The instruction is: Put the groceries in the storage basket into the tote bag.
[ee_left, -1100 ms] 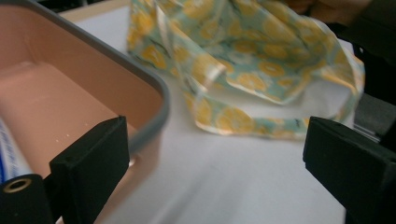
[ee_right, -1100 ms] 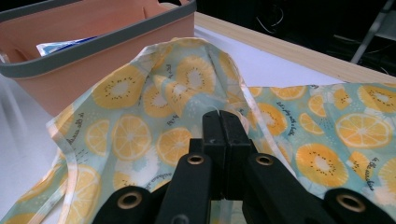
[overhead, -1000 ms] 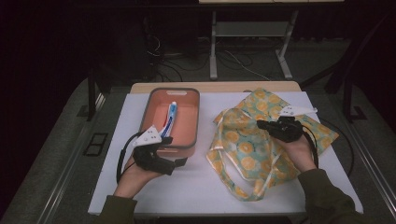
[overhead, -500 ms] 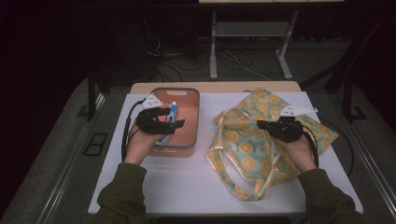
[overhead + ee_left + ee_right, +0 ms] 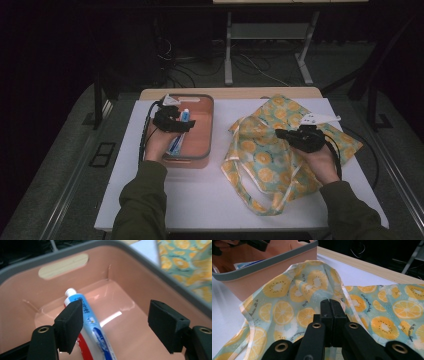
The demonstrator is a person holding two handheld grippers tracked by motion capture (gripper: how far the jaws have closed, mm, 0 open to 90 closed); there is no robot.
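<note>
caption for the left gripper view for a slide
Left gripper, jaws open, poised over a toothpaste tube lying in a pink bin.

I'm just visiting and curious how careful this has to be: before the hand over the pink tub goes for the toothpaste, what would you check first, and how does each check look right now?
1. Left gripper jaws apart: ok; they have just been closing somewhat, with a clear gap left.
2. Toothpaste tube between the jaws: not ok; it lies by the left pad, off centre.
3. Pads clear of the pink tub walls: ok.
4. Tube free of other items: ok; it lies alone on the tub floor.
5. Right gripper shut on the fruit-print bag: cannot tell whether cloth is pinched.
6. Bag mouth open for loading: cannot tell.
</note>
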